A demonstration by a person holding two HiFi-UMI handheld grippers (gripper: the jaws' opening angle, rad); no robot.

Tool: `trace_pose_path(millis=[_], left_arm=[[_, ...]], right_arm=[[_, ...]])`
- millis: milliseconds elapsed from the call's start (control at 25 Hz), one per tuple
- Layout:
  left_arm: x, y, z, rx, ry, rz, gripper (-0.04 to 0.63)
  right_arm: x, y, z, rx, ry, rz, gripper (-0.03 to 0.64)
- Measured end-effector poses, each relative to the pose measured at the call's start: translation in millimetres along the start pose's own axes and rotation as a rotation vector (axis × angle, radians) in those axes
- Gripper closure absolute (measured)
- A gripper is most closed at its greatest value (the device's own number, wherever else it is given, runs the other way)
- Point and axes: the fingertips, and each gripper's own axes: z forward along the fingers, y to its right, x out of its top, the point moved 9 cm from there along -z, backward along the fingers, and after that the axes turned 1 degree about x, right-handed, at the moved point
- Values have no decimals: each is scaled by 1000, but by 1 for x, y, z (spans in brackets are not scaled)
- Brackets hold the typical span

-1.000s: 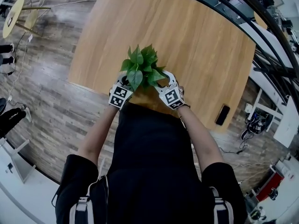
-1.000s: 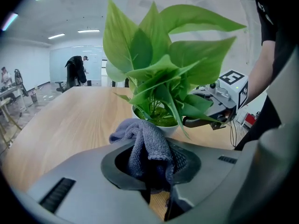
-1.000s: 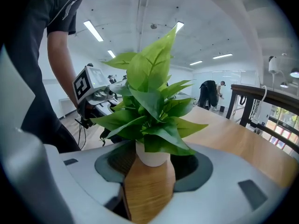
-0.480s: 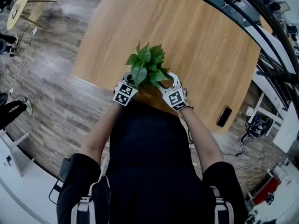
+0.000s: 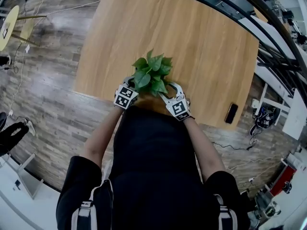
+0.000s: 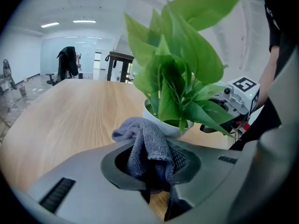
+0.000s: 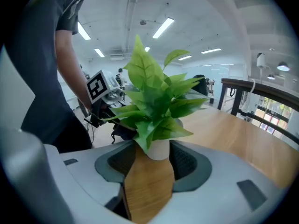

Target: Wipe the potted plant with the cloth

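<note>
Left tool (image 6: pixel 154 167) is clenched on the grey cloth (image 6: pixel 145 141), just beside the plant (image 6: pixel 180 78). Right tool (image 7: pixel 149 169) sits wide open around the white pot (image 7: pixel 158 149) on the desk (image 7: pixel 233 129).

Cloth (image 6: pixel 148 143): grey knit, rough looped weave. Worktop (image 5: pixel 192 42): light wood grain, smooth, low sheen. Pot (image 7: pixel 159 149): white, smooth, matt. Leaves (image 6: pixel 187 69): waxy, slight gloss. Left gripper (image 6: pixel 152 157) shell: matt grey plastic; jaws lined with dark ribbed pads. Floor (image 5: pixel 43 104): grey-brown wood planks.
</note>
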Motion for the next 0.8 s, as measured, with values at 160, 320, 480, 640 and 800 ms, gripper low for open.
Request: trace_pose_path(millis=[160, 320, 480, 640, 800], left_arm=[[6, -12, 0, -34, 4, 40, 480], [16, -13, 3, -83, -22, 145, 480], [18, -20, 2, -120, -38, 190, 480], [15, -20, -1, -144, -36, 201, 480], [11, -16, -2, -158, -41, 174, 480]], right_arm=[[-1, 10, 8, -68, -38, 21, 397], [8, 7, 18, -69, -43, -38, 383], [13, 1, 21, -107, -31, -5, 385], [9, -8, 25, -149, -39, 32, 385], [5, -13, 28, -185, -50, 40, 385]])
